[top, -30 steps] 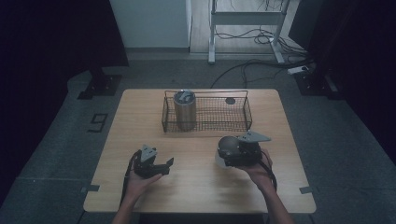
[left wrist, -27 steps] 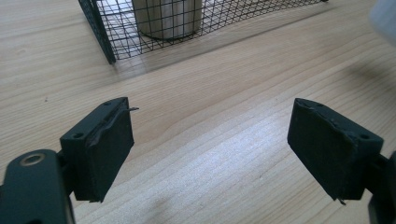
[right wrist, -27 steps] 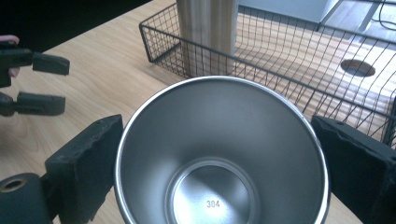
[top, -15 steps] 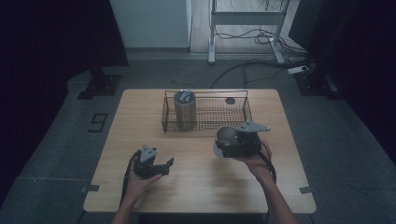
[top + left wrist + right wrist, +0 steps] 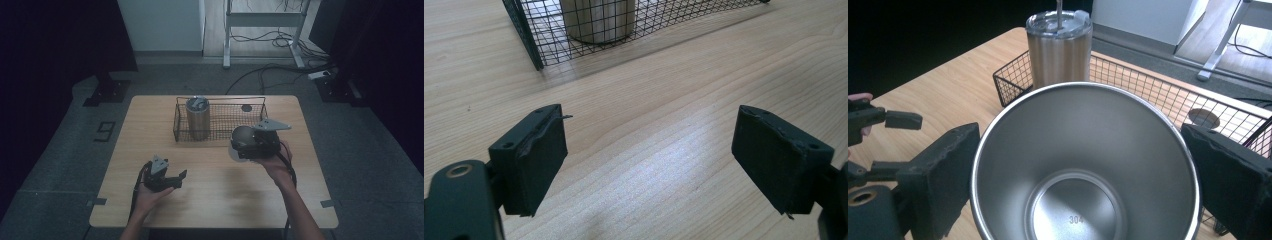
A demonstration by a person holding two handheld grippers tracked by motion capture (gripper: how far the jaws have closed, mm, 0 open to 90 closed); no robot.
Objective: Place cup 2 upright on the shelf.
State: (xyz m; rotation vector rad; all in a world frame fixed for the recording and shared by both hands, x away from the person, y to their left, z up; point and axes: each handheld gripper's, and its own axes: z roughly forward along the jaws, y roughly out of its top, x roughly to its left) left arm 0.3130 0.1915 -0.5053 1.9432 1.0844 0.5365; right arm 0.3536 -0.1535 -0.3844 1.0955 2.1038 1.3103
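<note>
**Steel cup held just short of the wire basket**

The jaws of the right gripper (image 5: 1083, 165) press on opposite sides of an open steel cup (image 5: 1083, 165), so the cup sits between the pads with its mouth facing back along the gripper. In the high view this right gripper (image 5: 250, 144) hangs above the counter (image 5: 220, 210), near the front right corner of the wire basket (image 5: 220, 131), and the cup (image 5: 240, 142) lies tilted in the grip, its long axis closer to level than upright.

The jaws of the left gripper (image 5: 659, 155) stand apart with nothing between them, only bare wood below. That left gripper (image 5: 167, 179) rests low over the near left part of the counter, well apart from the basket.

The basket lies just beyond the cup, toward the far side of the counter. A lidded tumbler (image 5: 198, 116) stands upright in the basket's left end; the right end has free floor apart from a small dark round thing (image 5: 246, 108) at the far wall. The right hand (image 5: 277, 162) is much the nearer to that free space. Judging from this, the coming move would be to lift the cup over the near wall and turn it upright, keeping clear of the tumbler.
</note>
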